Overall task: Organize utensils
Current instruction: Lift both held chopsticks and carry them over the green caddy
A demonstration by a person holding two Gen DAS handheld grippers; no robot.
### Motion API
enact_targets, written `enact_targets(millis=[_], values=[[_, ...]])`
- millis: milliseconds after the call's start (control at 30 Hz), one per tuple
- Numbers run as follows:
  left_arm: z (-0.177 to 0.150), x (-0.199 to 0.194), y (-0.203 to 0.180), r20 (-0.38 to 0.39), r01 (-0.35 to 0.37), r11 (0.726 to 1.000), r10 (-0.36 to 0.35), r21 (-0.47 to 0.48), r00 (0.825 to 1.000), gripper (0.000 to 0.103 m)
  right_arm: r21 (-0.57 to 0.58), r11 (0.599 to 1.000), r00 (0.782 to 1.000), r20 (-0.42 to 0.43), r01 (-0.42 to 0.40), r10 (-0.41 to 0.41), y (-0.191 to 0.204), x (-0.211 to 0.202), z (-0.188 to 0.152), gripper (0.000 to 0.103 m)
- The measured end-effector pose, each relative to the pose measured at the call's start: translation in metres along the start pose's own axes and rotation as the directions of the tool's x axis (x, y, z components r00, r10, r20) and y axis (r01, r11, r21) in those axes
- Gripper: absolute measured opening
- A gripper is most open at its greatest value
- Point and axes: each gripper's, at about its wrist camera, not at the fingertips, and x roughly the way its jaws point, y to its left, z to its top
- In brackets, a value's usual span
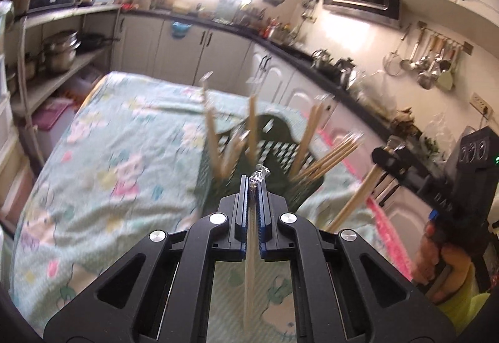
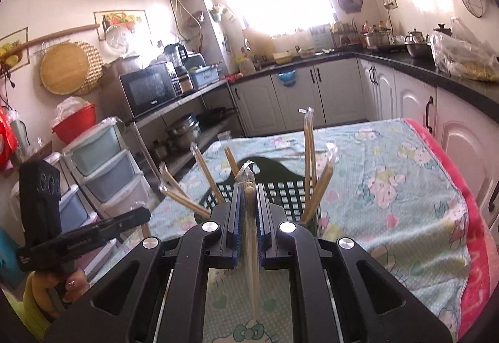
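A dark green slotted basket [image 1: 274, 124] [image 2: 274, 171] stands on the cloth-covered table [image 1: 124, 140], with several plastic-wrapped bamboo chopstick pairs [image 1: 215, 140] [image 2: 310, 155] leaning out of it. My left gripper [image 1: 254, 183] is shut on one wrapped chopstick pair [image 1: 251, 265], which hangs down through its jaws just in front of the basket. My right gripper [image 2: 248, 187] is shut on another wrapped pair [image 2: 252, 249], held near the basket's front rim. Each gripper shows in the other's view: the right one [image 1: 383, 152] with its chopsticks [image 1: 355, 202], the left one [image 2: 146, 213] at the left edge.
The mint cartoon-print cloth [image 2: 389, 171] has a pink edge [image 2: 477, 233] on the counter side. White cabinets under a black counter [image 2: 405, 62] run behind and beside the table. Shelves with pots [image 1: 59, 52] and stacked plastic drawers [image 2: 103, 162] stand on the other side.
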Motion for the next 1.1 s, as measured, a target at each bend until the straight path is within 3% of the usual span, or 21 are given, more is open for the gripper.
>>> enact_targets(millis=[200,467,1100], values=[[0.029,-0.004,-0.023,0.061,0.044,0.998,-0.046,0.037,0.997,0.002,-0.013,1.000,0.998,0.065,-0.003,0.003,0.004,-0.010,0.018,0.009],[0.065,-0.006,-0.043,0.140,0.042,0.996,-0.053,0.080,0.989,0.002,-0.030,1.000,0.990,0.144,0.003,0.001,0.005,-0.021,0.043,0.009],[0.117,0.014,-0.065,0.243,-0.062,0.990,0.030,0.125,0.970,0.002,-0.052,0.998,0.966,0.260,0.024,-0.010,0.009,-0.007,0.105,0.009]])
